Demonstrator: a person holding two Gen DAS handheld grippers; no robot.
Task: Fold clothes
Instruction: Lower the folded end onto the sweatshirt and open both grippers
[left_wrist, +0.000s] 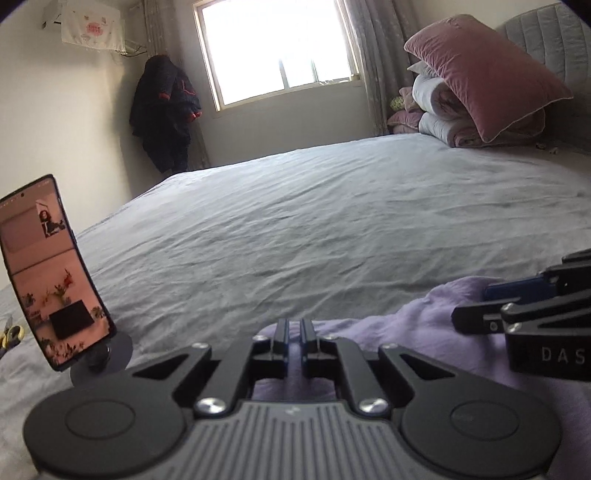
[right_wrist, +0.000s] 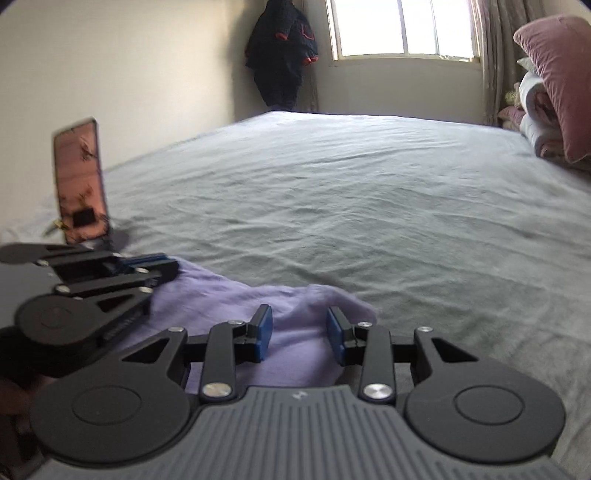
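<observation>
A lavender garment (left_wrist: 413, 325) lies bunched on the near edge of the grey bed sheet (left_wrist: 295, 229); it also shows in the right wrist view (right_wrist: 295, 343). My left gripper (left_wrist: 294, 334) is shut on a fold of this garment, its fingers nearly together; it shows at the left of the right wrist view (right_wrist: 162, 264). My right gripper (right_wrist: 300, 338) is open, its blue pads (right_wrist: 265, 332) wide apart over the garment's edge, holding nothing; it shows at the right of the left wrist view (left_wrist: 476, 306).
A phone (left_wrist: 55, 273) stands upright on a round stand at the bed's near left; it also shows in the right wrist view (right_wrist: 79, 181). Pink pillows and rolled quilts (left_wrist: 480, 85) are stacked at the headboard. A dark coat (left_wrist: 162, 110) hangs in the far corner.
</observation>
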